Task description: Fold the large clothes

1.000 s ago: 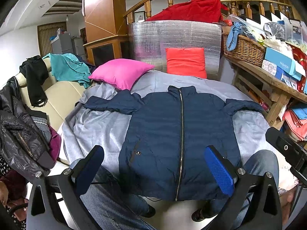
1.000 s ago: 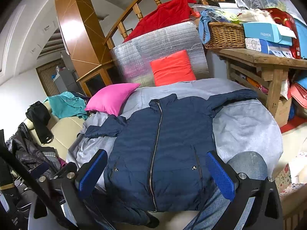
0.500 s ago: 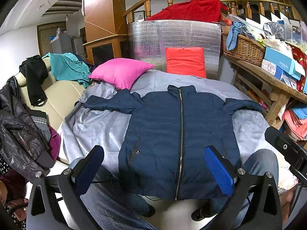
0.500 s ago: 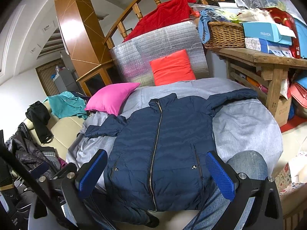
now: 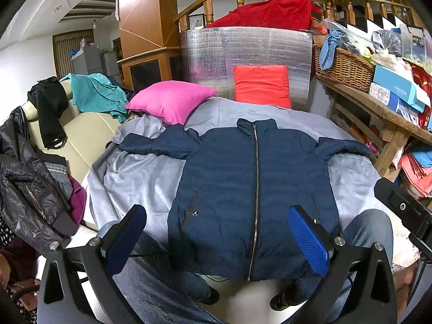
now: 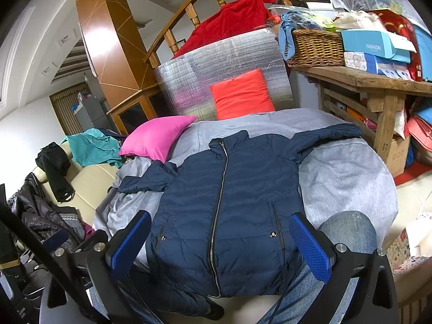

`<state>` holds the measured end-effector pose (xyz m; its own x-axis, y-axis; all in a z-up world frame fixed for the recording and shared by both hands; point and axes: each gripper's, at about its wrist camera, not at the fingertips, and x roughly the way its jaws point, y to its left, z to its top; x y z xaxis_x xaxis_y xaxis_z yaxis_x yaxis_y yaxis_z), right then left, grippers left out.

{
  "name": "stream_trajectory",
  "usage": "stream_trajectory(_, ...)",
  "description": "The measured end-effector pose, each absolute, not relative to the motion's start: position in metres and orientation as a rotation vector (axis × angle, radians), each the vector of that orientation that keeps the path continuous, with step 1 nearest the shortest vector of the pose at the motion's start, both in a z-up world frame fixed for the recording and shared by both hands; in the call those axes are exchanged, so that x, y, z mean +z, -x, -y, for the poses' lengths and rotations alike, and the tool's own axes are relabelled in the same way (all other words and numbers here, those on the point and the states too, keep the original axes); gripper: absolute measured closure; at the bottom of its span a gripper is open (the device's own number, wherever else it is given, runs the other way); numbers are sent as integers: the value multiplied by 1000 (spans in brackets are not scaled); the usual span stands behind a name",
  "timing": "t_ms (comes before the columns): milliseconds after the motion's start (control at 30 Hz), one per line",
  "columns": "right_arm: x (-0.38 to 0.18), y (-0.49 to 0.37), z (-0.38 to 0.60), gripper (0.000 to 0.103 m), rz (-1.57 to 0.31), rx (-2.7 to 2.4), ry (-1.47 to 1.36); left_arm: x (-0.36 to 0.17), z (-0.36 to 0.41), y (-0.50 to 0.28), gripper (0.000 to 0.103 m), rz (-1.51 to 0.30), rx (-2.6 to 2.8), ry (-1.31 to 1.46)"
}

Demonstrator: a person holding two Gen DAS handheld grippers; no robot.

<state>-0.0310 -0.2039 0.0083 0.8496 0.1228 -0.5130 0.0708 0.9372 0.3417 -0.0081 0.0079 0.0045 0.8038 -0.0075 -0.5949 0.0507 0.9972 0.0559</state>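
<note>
Nearby, wicker basket holding blue cloth, navy jacket flat — both hand-held grippers wide, empty

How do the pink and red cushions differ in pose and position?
The pink cushion lies tilted at the gray sheet's far left corner; the red cushion stands upright against the silver foil panel. The pink one's corner nearly meets the navy jacket's sleeve; the red one sits clear beyond its collar. Both are square and plain.

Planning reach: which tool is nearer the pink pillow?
Left. The left tool hangs open at the hem of the jacket on the pillow's side; the right tool sits farther right, away from the pink pillow.
</note>
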Motion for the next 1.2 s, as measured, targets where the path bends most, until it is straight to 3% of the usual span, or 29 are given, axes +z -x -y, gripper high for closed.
stream_trajectory(633, 7, 28, 204, 0, -555, 26, -388, 1, -12, 1, 0, -652, -24, -54)
stream_trajectory(833, -1, 19, 206, 0, -546, -10, -368, -16, -20, 5, 0, -585, -77, 16)
stream_trajectory(1200, -19, -91, 268, 0, -571, -1, -408, -50, 28, -120, 0, -747, -160, -67)
